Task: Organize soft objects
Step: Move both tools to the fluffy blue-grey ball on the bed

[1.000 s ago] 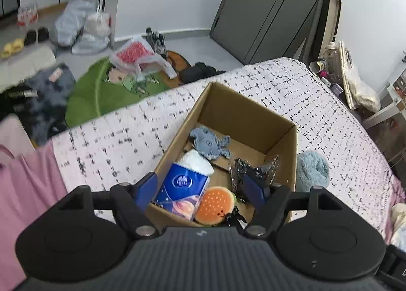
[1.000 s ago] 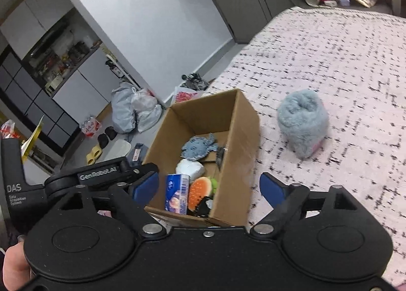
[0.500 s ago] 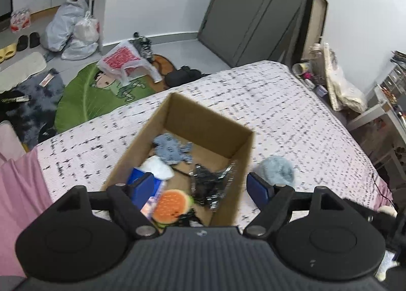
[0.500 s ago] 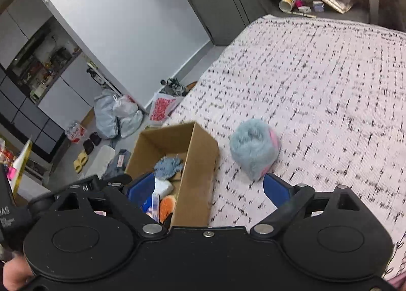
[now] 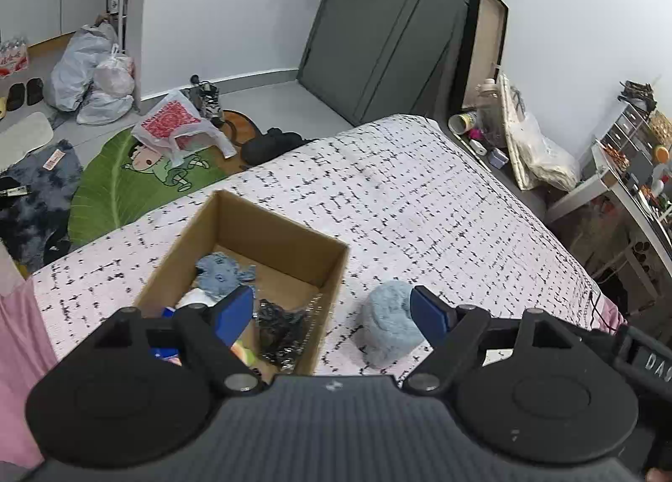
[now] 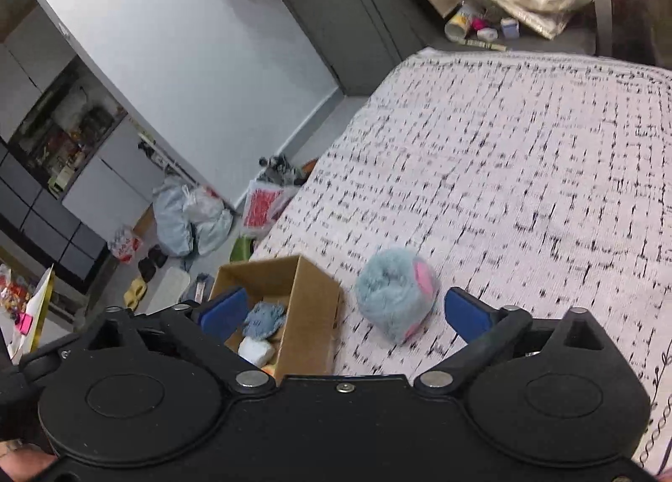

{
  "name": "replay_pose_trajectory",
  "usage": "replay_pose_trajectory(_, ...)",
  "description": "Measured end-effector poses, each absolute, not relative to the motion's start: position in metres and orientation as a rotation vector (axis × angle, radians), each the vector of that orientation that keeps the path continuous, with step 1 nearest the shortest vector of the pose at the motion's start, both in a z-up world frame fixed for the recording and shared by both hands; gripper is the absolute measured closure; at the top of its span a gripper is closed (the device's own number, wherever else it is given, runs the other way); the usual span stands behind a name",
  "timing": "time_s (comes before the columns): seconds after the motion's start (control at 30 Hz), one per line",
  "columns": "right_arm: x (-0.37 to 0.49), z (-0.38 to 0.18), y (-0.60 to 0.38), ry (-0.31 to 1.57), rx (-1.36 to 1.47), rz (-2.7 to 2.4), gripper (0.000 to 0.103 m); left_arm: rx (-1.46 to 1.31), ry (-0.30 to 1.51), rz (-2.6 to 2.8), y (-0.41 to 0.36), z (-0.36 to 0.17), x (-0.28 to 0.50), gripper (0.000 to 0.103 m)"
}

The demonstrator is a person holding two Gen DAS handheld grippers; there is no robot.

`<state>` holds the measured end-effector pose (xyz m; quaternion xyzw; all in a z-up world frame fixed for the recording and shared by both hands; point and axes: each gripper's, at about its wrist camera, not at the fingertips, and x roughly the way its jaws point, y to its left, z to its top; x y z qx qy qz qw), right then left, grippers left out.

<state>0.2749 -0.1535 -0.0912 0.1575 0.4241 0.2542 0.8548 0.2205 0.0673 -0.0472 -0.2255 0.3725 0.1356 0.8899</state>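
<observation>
Hovering above a white bedspread with black dashes, right gripper with blue pads spread wide and empty, jaws just opened further. Ahead between its fingers, fluffy pale-blue plush with a pink patch, lying on the cover just beside an open brown cardboard box ahead-left. Left gripper likewise parted, nothing held. Inside the box: grey-blue soft toy, crumpled black plastic wrapper.

Black gripper bodies, blue pads, silver screws.
</observation>
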Motion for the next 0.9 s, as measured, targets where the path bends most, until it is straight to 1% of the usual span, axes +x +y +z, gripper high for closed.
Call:
replay_pose_trajectory(0.23, 0.288, -0.127, -0.181, 0.963, 0.442, 0.475, 0.001, -0.468, 0.783, 0.275, 0.057, -0.062, 0.233, 0.023)
replay_pose_trajectory(0.37, 0.294, -0.134, -0.187, 0.953, 0.531, 0.508, 0.001, -0.451, 0.784, 0.273, 0.050, -0.068, 0.242, 0.023)
replay_pose_trajectory(0.5, 0.299, -0.146, -0.186, 0.944, 0.532, 0.518, 0.003, -0.474, 0.790, 0.249, 0.045, -0.073, 0.254, 0.026)
replay_pose_trajectory(0.6, 0.308, -0.156, -0.185, 0.958, 0.556, 0.517, 0.011, -0.483, 0.790, 0.245, 0.041, -0.077, 0.263, 0.033)
replay_pose_trajectory(0.63, 0.312, -0.161, -0.185, 0.964, 0.571, 0.512, 0.015, -0.490, 0.795, 0.239, 0.040, -0.079, 0.266, 0.039)
replay_pose_trajectory(0.67, 0.315, -0.164, -0.186, 0.969, 0.585, 0.507, 0.017, -0.500, 0.803, 0.233, 0.040, -0.082, 0.269, 0.044)
replay_pose_trajectory(0.73, 0.322, -0.172, -0.187, 0.984, 0.624, 0.502, 0.023, -0.517, 0.817, 0.224, 0.038, -0.087, 0.275, 0.049)
replay_pose_trajectory(0.77, 0.324, -0.175, -0.188, 0.990, 0.640, 0.502, 0.024, -0.525, 0.827, 0.220, 0.037, -0.090, 0.279, 0.053)
replay_pose_trajectory(0.9, 0.333, -0.189, -0.188, 1.022, 0.670, 0.498, 0.027, -0.543, 0.851, 0.220, 0.033, -0.101, 0.292, 0.053)
